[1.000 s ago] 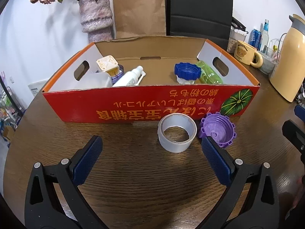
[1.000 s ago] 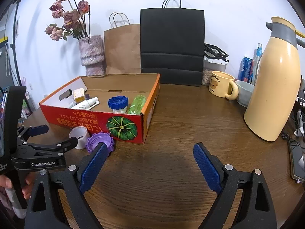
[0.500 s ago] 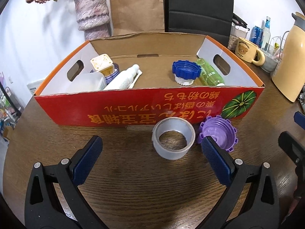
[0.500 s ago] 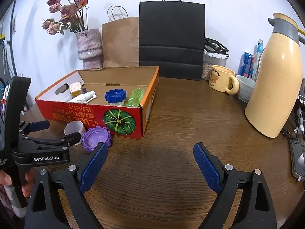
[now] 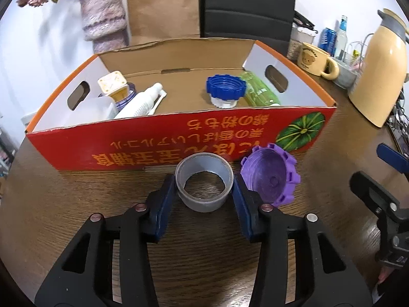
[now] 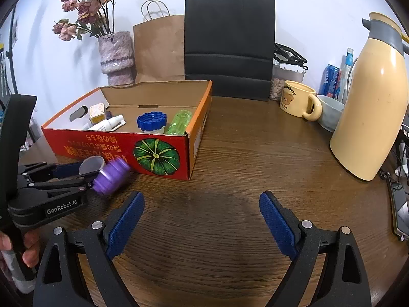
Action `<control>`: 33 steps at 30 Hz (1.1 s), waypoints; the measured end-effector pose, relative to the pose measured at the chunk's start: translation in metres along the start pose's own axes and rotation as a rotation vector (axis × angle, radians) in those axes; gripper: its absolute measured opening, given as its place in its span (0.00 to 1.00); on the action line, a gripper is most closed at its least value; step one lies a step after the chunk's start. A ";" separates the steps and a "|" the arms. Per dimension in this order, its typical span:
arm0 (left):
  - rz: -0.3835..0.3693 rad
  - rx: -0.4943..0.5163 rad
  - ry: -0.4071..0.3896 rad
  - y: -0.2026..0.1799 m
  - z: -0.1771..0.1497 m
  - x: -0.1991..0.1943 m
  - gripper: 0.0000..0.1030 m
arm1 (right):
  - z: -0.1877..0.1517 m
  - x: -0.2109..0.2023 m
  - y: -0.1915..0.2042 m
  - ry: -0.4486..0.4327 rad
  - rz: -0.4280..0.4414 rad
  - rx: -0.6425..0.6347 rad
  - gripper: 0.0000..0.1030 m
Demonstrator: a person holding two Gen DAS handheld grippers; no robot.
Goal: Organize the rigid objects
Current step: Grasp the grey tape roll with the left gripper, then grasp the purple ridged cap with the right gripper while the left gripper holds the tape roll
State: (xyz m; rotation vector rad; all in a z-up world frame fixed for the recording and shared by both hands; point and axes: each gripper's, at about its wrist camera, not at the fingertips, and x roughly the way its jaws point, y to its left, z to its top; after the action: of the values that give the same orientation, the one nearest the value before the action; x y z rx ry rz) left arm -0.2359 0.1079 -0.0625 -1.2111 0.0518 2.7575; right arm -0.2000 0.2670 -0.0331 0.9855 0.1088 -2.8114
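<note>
The red box (image 5: 163,140) stands like a wall at 12 o'clock, just past the tape ring (image 5: 204,186). A purple cap (image 5: 271,176) crowds the ring at 3 o'clock. The worktop (image 6: 230,230) toward 6 o'clock is bare. The big yellow jug (image 6: 368,107) blocks 2 o'clock.

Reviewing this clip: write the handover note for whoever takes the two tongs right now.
Left tongs: closing on the grey tape roll, which sits on the table between the pads; both pads look to be touching its sides.
Right tongs: open, holding nothing, over bare table.
Purple cap: on the table just right of the roll, against the left tongs' right finger, tipped up.
Done: blue cap, green bottle and white bottle lie in the red box.
Left: box the roll, then the purple cap.
</note>
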 end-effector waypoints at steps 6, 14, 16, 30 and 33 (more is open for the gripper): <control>-0.002 0.013 -0.035 0.000 -0.001 -0.009 0.39 | 0.000 0.001 -0.002 0.002 -0.012 0.011 0.92; 0.002 0.004 -0.076 0.006 0.000 -0.022 0.39 | 0.000 0.001 -0.002 0.004 -0.024 0.023 0.92; 0.001 0.005 -0.091 0.008 0.000 -0.027 0.39 | 0.000 0.002 0.000 0.007 -0.024 0.022 0.92; 0.030 -0.005 -0.151 0.031 0.002 -0.046 0.39 | 0.000 0.012 0.028 0.055 -0.002 -0.037 0.92; 0.037 -0.014 -0.155 0.040 0.002 -0.047 0.39 | 0.001 0.018 0.035 0.084 0.003 -0.056 0.92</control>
State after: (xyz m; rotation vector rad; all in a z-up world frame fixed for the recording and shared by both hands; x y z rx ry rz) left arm -0.2116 0.0640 -0.0275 -1.0059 0.0402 2.8786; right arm -0.2082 0.2301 -0.0446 1.0895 0.1950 -2.7484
